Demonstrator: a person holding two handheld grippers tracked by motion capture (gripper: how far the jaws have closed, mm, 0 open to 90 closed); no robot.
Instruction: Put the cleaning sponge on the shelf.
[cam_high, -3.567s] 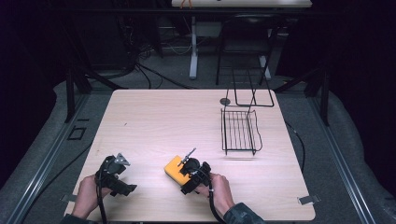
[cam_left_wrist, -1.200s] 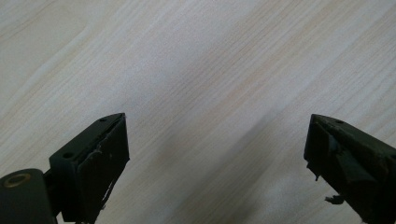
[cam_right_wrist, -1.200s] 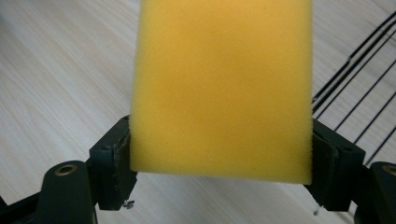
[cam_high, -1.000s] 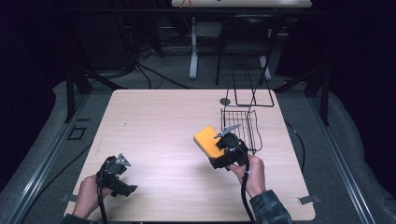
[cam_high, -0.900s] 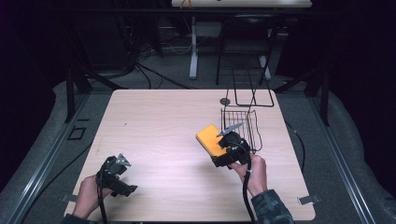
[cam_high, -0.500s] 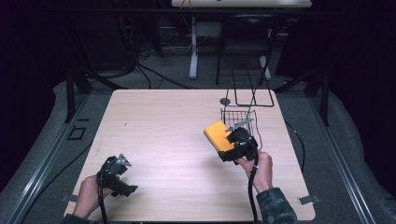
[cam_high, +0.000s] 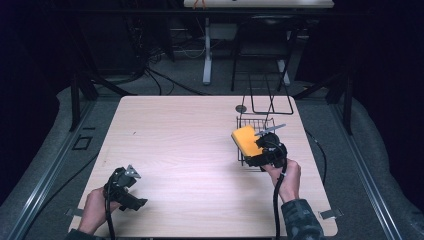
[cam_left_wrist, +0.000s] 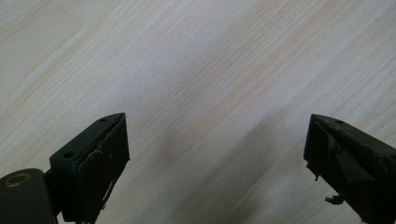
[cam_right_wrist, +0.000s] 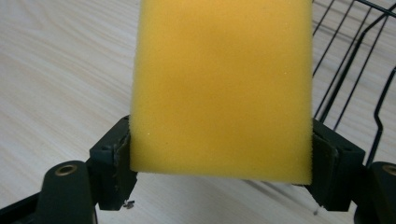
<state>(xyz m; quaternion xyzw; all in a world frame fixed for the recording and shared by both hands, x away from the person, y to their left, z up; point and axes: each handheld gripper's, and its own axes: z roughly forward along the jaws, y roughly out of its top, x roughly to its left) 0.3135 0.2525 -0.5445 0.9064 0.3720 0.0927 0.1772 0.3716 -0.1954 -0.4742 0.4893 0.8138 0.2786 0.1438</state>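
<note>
A yellow sponge is clamped between the jaws of my right gripper, held above the table at the left edge of a black wire basket. The sponge stands tilted, its broad face turned to the camera in the right gripper view. My left gripper rests low over bare wood near the table's front left corner, its jaws wide apart with nothing between them.
The light wooden table carries the basket at its right side. A black wire frame and a small dark disc sit at the far edge behind it. Cables trail from both grippers.
My right gripper lifted the sponge from the front middle of the table and carried it right and away, up to the basket's left edge. The left gripper stayed put.
</note>
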